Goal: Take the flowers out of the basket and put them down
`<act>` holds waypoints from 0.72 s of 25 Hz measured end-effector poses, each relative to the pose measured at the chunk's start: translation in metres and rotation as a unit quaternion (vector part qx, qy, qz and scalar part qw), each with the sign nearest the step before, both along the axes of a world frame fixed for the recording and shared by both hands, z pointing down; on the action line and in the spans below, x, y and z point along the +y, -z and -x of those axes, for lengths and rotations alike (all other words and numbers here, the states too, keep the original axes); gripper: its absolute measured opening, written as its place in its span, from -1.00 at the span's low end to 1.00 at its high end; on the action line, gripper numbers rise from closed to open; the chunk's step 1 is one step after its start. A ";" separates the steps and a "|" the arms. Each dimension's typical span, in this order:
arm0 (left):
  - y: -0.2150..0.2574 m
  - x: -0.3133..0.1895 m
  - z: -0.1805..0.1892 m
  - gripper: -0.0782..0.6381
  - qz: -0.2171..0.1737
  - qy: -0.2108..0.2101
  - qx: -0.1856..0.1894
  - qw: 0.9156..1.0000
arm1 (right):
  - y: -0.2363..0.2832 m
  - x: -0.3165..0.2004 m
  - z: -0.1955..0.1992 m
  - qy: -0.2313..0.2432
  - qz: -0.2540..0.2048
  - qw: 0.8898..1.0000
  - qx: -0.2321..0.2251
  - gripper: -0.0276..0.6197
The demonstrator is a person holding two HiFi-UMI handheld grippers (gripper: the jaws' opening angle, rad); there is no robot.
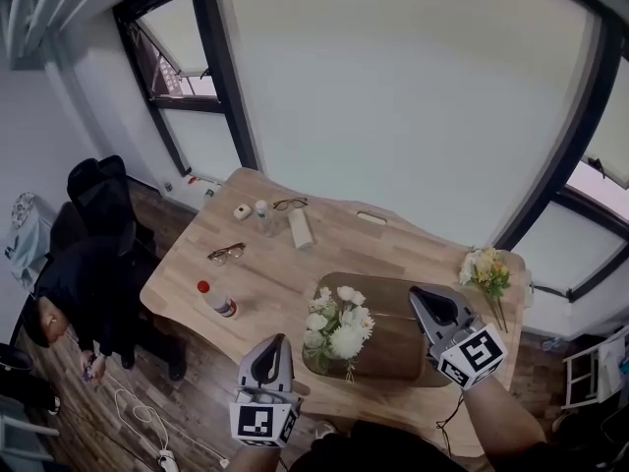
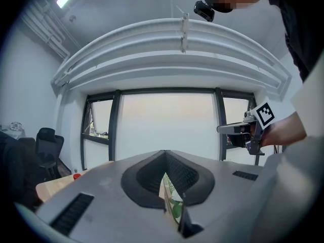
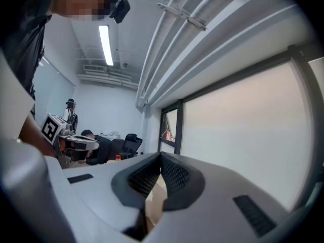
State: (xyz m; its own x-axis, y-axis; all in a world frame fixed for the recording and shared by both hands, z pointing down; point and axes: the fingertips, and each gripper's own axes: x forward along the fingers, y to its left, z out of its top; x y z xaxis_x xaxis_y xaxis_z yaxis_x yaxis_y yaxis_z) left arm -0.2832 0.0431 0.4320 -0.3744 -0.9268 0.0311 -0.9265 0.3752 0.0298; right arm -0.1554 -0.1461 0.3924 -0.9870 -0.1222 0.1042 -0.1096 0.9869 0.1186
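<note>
The left hand-held gripper [image 1: 276, 340] has its jaws together on nothing, just beside the basket [image 1: 391, 340], at its near left corner. The right hand-held gripper [image 1: 419, 292], also closed and empty, is over its far right edge. White flowers [image 1: 337, 327] fill the basket's left half. A yellow bunch [image 1: 486, 270] lies at the desk's [image 1: 275, 264] right end.

An office: black swivel chair [image 1: 98, 193], wooden table [image 1: 270, 268], tall dark-framed windows [image 1: 182, 77], strip ceiling light [image 3: 106, 44].
</note>
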 end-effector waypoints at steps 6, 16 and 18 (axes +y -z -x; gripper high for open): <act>-0.004 0.001 0.008 -0.78 0.012 0.016 0.000 1.000 | -0.020 -0.006 0.022 0.022 0.008 1.000 0.006 -0.85; -0.016 0.005 0.009 -0.78 0.030 0.030 0.008 0.999 | -0.076 -0.015 0.049 0.032 0.042 0.997 0.052 -0.85; -0.018 0.007 0.011 -0.78 0.031 0.033 0.010 0.999 | -0.086 -0.016 0.053 0.033 0.049 0.996 0.061 -0.85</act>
